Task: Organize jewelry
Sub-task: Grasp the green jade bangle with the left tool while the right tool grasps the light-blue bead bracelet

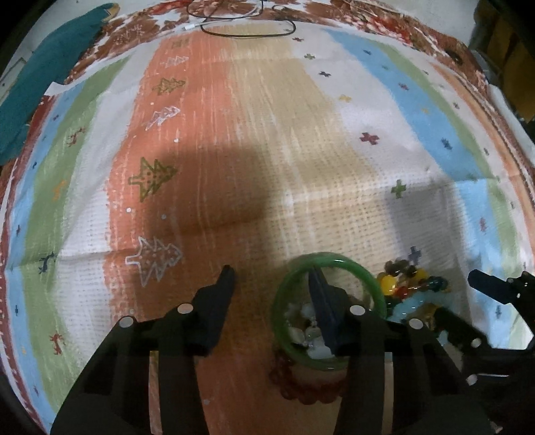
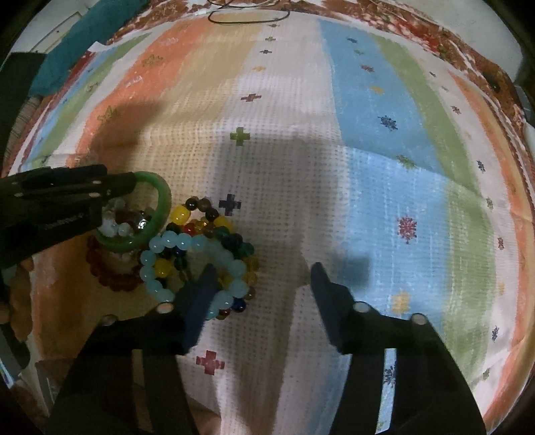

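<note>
The green bangle (image 1: 329,309) lies on the striped cloth (image 1: 267,134), propped over a small heap of pale and silvery beads (image 1: 309,329) and overlapping a dark red bead bracelet (image 1: 301,389). The left hand-held gripper (image 1: 272,279) has its fingers spread wide apart: one fingertip (image 1: 317,284) reaches inside the bangle's ring, the other sits out over the orange stripe, so the bangle's near-left rim lies between them, not clamped. In the right wrist view the bangle (image 2: 157,214) is tilted.

Just beside the bangle is a tangle of bead bracelets: a light-blue bead bracelet (image 2: 174,241) lying over multicoloured bead bracelets (image 2: 207,221) of yellow, amber, dark green and brown beads. The right hand-held gripper (image 2: 262,274) is also spread open and holds nothing; its left finger (image 2: 200,294) overlaps the edge of the light-blue strand, its right finger over bare cloth.

Far across the cloth lies a black cable (image 1: 247,30), and a teal fabric (image 1: 43,83) sits at the far left edge.
</note>
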